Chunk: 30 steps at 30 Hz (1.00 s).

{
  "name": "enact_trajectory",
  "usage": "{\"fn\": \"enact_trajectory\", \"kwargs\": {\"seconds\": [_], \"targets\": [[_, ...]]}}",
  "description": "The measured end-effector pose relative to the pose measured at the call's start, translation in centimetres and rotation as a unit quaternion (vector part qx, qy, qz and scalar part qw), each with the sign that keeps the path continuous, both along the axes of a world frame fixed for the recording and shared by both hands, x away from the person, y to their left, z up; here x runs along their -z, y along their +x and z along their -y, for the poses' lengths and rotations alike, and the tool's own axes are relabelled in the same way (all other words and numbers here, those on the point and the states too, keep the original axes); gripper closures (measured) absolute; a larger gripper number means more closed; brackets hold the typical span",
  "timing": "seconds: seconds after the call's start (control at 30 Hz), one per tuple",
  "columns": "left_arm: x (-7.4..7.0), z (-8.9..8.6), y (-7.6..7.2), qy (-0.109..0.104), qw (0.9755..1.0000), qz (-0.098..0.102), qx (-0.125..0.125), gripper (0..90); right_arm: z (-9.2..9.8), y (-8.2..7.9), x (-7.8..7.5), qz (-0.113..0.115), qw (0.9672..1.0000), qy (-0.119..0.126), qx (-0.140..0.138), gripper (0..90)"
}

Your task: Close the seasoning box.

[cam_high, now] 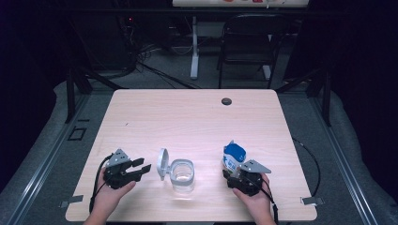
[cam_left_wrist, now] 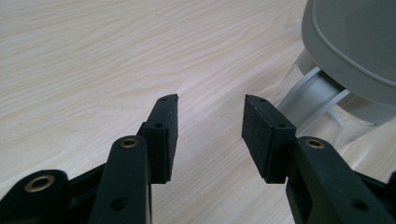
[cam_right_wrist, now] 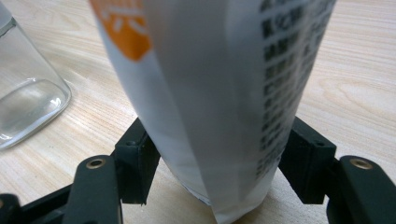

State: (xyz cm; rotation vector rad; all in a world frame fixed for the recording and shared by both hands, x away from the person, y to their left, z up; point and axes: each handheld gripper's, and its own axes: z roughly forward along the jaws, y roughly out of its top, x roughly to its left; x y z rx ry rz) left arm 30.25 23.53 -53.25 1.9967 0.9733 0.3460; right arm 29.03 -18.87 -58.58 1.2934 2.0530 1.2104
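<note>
Bare wood surrounds the open left claw (cam_high: 142,168) beside the jar (cam_high: 182,174); right claw (cam_right_wrist: 219,161) grips the pouch (cam_right_wrist: 210,88).

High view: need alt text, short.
Two hand-held grippers work at a light wooden table: the right gripper is closed on a white and blue packet, the left gripper is open and empty. Between them stands a clear jar with its grey lid flipped open.

Blue-white pouch (cam_high: 233,157), clr jar (cam_high: 182,174)
</note>
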Motion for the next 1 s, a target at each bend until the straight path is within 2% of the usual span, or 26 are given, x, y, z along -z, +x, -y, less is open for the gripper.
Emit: {"fn": "enact_trajectory", "kwargs": {"seconds": [0.3, 0.53, 1.0], "targets": [[0.09, 0.07, 0.02, 0.0, 1.0, -0.002, 0.0, 56.4, -0.06, 0.1, 0.01, 0.0, 1.0, 0.004, 0.002, 38.4], [0.08, 0.03, 0.03, 0.002, 1.0, -0.002, 0.001, 56.4, -0.13, 0.18, -0.19, -0.001, 1.0, -0.007, -0.003, 41.7], [-0.01, -0.04, 0.02, 0.004, 1.0, -0.004, 0.002, 56.4, -0.1, 0.18, -0.34, -0.001, 0.9999, -0.011, -0.008, 43.4]]}}
